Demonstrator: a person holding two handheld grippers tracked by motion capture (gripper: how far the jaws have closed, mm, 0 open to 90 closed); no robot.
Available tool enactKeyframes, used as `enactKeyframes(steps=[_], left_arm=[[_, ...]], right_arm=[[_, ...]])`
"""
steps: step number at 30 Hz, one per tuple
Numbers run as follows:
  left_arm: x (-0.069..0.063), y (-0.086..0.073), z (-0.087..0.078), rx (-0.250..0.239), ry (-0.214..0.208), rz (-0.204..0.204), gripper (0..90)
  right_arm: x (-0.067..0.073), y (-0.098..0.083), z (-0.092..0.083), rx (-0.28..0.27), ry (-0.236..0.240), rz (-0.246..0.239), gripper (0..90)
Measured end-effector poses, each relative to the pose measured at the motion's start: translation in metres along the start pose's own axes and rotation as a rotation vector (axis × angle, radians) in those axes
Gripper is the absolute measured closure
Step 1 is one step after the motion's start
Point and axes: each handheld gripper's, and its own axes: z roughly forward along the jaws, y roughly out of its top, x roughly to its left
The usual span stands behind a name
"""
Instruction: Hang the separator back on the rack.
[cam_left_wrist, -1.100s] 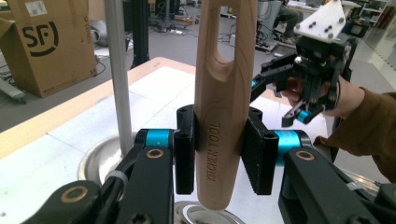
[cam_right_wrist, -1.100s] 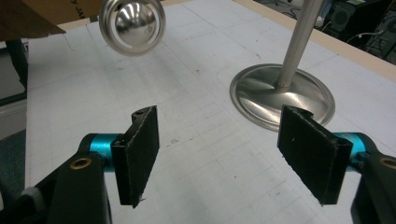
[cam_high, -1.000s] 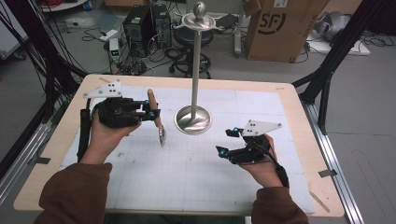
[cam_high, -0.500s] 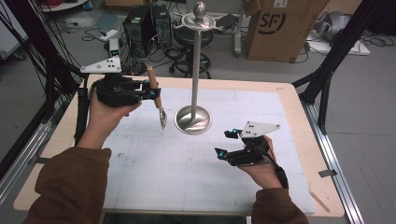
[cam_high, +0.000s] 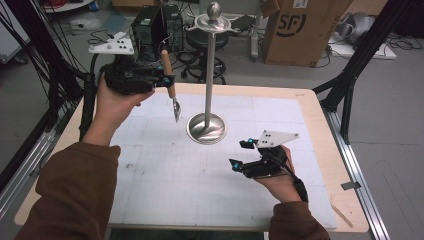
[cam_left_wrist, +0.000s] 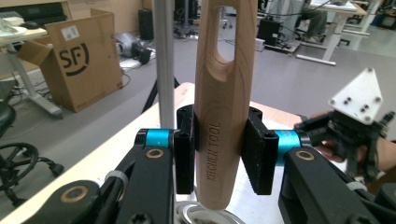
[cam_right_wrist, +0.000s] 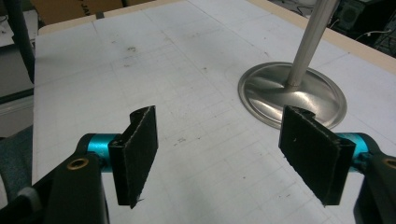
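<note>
Left gripper raised above table's far-left corner, jaws clamped on wooden handle of kitchen tool, metal end hanging down. Handle has long slot near top. Judging: hanging step in hand; next move likely lifts slot up to hooks on stand just right of tool. Open air between tool and pole. Right gripper low over mat, jaws wide apart, holding nothing, near stand base, table edge well off.
</note>
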Motion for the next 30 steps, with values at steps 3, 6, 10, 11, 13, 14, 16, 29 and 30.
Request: enactKeyframes(steps=[3, 6, 10, 11, 13, 14, 16, 29, 30], left_arm=[[0.003, 0.008, 0.003, 0.009, 0.01, 0.005, 68.5], [0.007, 0.014, 0.007, 0.017, 0.015, 0.004, 68.4], [0.011, 0.022, 0.011, 0.013, 0.018, 0.0, 68.5], [0.011, 0.024, 0.013, 0.013, 0.02, 0.002, 68.5], [0.012, 0.028, 0.016, 0.019, 0.031, 0.006, 68.4], [0.013, 0.03, 0.017, 0.02, 0.031, 0.007, 68.5], [0.014, 0.035, 0.019, 0.016, 0.038, 0.01, 68.4], [0.019, 0.049, 0.032, 0.039, 0.084, 0.013, 68.4], [0.019, 0.049, 0.032, 0.038, 0.085, 0.007, 68.4]], right_arm=[[0.0, 0.0, 0.0, 0.001, 0.002, 0.002, 27.5], [-0.001, 0.0, 0.001, -0.001, 0.003, 0.0, 27.5], [-0.001, -0.001, 0.003, 0.008, 0.007, 0.003, 27.4], [-0.001, -0.001, 0.003, 0.008, 0.011, 0.003, 27.1], [-0.001, -0.001, 0.004, 0.01, 0.013, -0.001, 26.9], [0.0, -0.001, 0.005, 0.012, 0.013, -0.001, 26.9], [0.0, -0.001, 0.005, 0.009, 0.016, -0.002, 26.8], [-0.001, -0.003, 0.005, 0.012, 0.017, 0.007, 26.8], [0.0, -0.003, 0.005, 0.01, 0.019, 0.007, 26.8]])
